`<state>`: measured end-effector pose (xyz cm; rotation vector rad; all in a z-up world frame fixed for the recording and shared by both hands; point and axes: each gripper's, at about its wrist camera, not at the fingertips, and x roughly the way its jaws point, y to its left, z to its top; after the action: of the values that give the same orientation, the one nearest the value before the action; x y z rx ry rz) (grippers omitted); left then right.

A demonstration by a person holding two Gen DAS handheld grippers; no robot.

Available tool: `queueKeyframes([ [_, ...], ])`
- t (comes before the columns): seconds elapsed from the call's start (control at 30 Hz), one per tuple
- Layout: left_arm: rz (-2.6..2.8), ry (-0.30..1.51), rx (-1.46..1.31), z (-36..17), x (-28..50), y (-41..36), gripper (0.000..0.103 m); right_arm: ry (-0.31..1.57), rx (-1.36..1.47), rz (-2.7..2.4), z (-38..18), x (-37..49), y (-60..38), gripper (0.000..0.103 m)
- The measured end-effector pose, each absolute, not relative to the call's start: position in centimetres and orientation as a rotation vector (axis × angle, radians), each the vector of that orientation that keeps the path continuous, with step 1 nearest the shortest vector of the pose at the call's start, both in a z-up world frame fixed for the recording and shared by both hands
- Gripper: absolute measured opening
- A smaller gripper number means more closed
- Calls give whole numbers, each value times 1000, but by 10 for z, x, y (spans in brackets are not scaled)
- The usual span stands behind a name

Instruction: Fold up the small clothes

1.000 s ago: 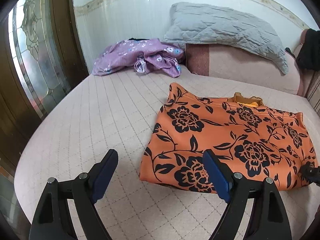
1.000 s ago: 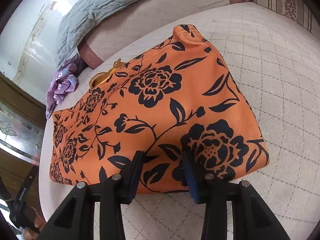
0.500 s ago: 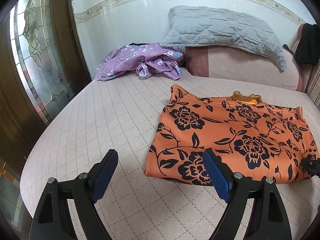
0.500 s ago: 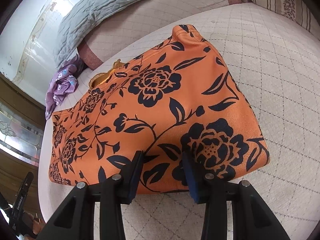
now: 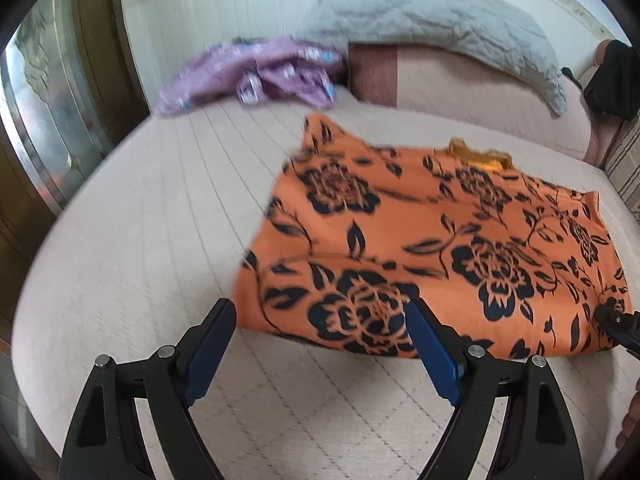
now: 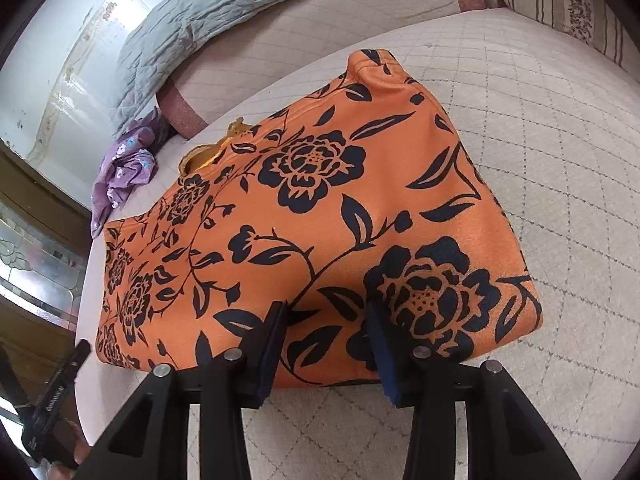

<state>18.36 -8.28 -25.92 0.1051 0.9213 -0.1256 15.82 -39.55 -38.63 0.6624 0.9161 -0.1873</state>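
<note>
An orange garment with black flowers [image 5: 420, 232] [image 6: 320, 200] lies folded flat on the quilted bed [image 5: 140, 240]. A yellow-orange bit of fabric sticks out at its far edge. My left gripper [image 5: 320, 312] hovers wide open over the garment's near left corner, with nothing pinched. My right gripper [image 6: 326, 308] sits at the near edge toward the right end. Its jaws are opening, the cloth lies flat between them, and the pads do not press it. The right gripper's tip [image 5: 616, 324] shows at the garment's right end in the left wrist view.
A crumpled purple garment [image 5: 260, 76] lies at the back left of the bed. A grey quilted pillow [image 5: 440, 20] rests on the padded headboard. A dark cloth [image 5: 612, 80] hangs at far right. A wooden door with glass [image 5: 36, 100] stands beside the bed's left side.
The left gripper has dipped down toward the garment's near left corner, so the garment looms larger. The right gripper holds its place and its jaws stand slightly wider.
</note>
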Motion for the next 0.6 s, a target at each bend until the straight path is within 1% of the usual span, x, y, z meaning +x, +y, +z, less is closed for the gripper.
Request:
queueKeyframes([
  [0.17, -138, 1050, 23, -279, 196, -73, 87, 911, 693, -174, -386, 155, -399, 47],
  [0.3, -112, 1101, -67, -285, 208, -53, 87, 884, 812, -124, -384, 146, -408, 47],
  [0.37, -104, 1118, -137, -288, 213, -43, 87, 866, 886, -70, -382, 141, -413, 50],
  [0.43, -109, 1137, -203, -292, 216, -35, 87, 844, 928, -30, -378, 134, -416, 57],
  [0.57, -142, 1122, -264, -291, 214, -33, 86, 841, 1007, 13, -380, 120, -419, 59],
  [0.6, -151, 1119, -279, -291, 213, -32, 84, 843, 1049, 32, -383, 116, -420, 60],
])
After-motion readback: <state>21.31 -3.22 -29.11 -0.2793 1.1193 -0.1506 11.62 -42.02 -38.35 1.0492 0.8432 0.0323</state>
